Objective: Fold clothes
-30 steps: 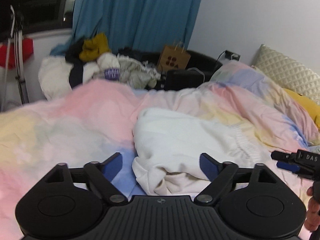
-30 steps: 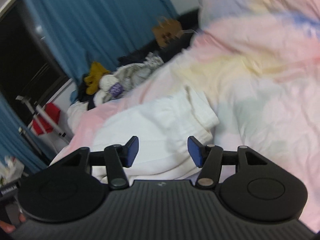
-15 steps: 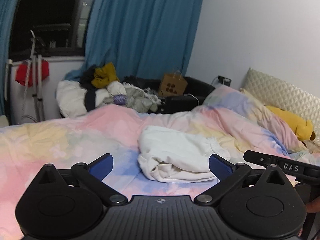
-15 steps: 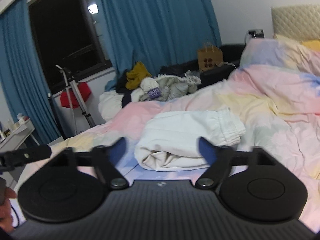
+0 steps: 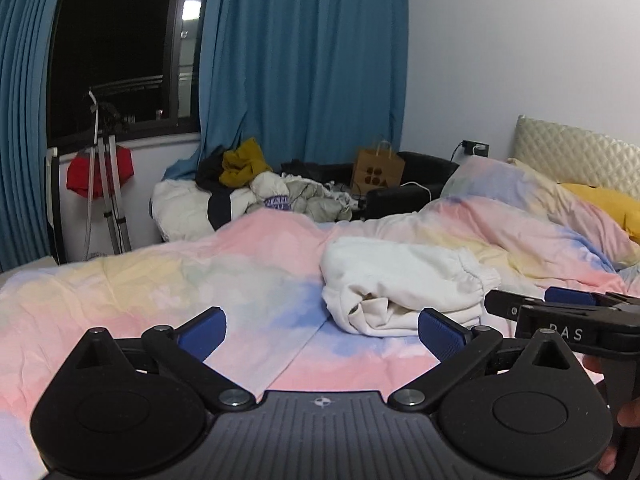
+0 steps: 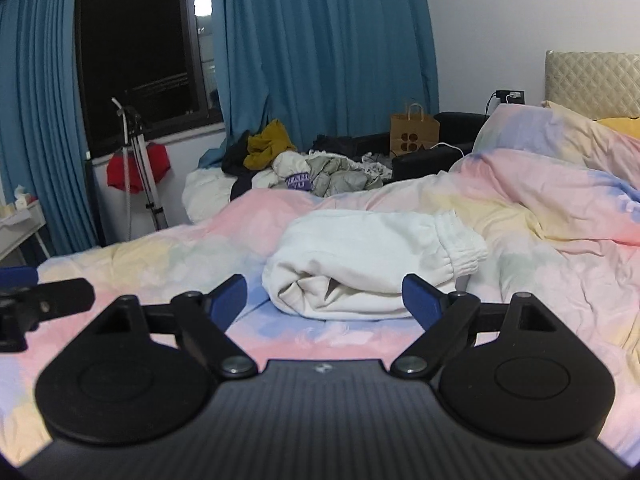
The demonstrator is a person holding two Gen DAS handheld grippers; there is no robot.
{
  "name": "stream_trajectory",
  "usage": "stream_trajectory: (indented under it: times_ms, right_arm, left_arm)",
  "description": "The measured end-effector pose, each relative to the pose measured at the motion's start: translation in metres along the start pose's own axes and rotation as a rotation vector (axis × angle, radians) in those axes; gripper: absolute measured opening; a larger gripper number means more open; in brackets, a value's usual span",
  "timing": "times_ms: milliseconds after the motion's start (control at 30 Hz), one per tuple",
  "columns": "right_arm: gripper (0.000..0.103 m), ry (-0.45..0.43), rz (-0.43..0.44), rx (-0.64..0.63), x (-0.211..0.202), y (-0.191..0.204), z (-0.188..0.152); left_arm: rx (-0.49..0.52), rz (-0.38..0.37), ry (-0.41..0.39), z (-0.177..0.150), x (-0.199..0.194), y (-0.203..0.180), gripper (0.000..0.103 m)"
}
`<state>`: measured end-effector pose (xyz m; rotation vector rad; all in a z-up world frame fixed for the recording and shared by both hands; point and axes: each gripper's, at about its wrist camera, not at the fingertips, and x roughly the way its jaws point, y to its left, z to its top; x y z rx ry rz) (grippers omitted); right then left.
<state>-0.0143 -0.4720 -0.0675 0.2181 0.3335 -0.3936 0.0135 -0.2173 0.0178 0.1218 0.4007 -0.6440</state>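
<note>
A white garment [image 5: 400, 284] lies folded in a thick bundle on the pastel duvet [image 5: 180, 288]; it also shows in the right wrist view [image 6: 368, 256], elastic waistband to the right. My left gripper [image 5: 322, 330] is open and empty, held back from the bundle's left front. My right gripper [image 6: 325, 296] is open and empty, just in front of the bundle, not touching it. The right gripper also shows at the right edge of the left wrist view [image 5: 568, 312].
A pile of loose clothes [image 5: 260, 188] lies past the far edge of the bed, with a brown paper bag [image 5: 378, 170] and a black case [image 5: 400, 196]. A tripod with a red cloth [image 5: 102, 164] stands by the window. Pillows [image 5: 600, 196] lie at the right.
Both grippers have pulled back and up from the white bundle, which stays folded on the duvet. The jaws of both have opened wider.
</note>
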Motion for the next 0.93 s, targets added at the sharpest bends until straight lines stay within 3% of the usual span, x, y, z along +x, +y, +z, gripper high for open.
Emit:
stream_trajectory:
  times_ms: [233,500,933]
  right_arm:
    - [0.086,-0.011,-0.001,-0.030,-0.001,0.003,-0.005]
    - [0.086,0.007,0.002,0.008,0.002,-0.004,-0.005]
    - [0.086,0.012,-0.002,0.024,0.002,-0.004,-0.005]
  left_arm:
    - [-0.028,0.023,0.012,-0.004,0.008,0.009,0.103]
    - [-0.015,0.108,-0.006,-0.001,0.007,0.010,0.103]
    - [0.009,0.101,-0.026,0.001,0.007,0.005,0.103]
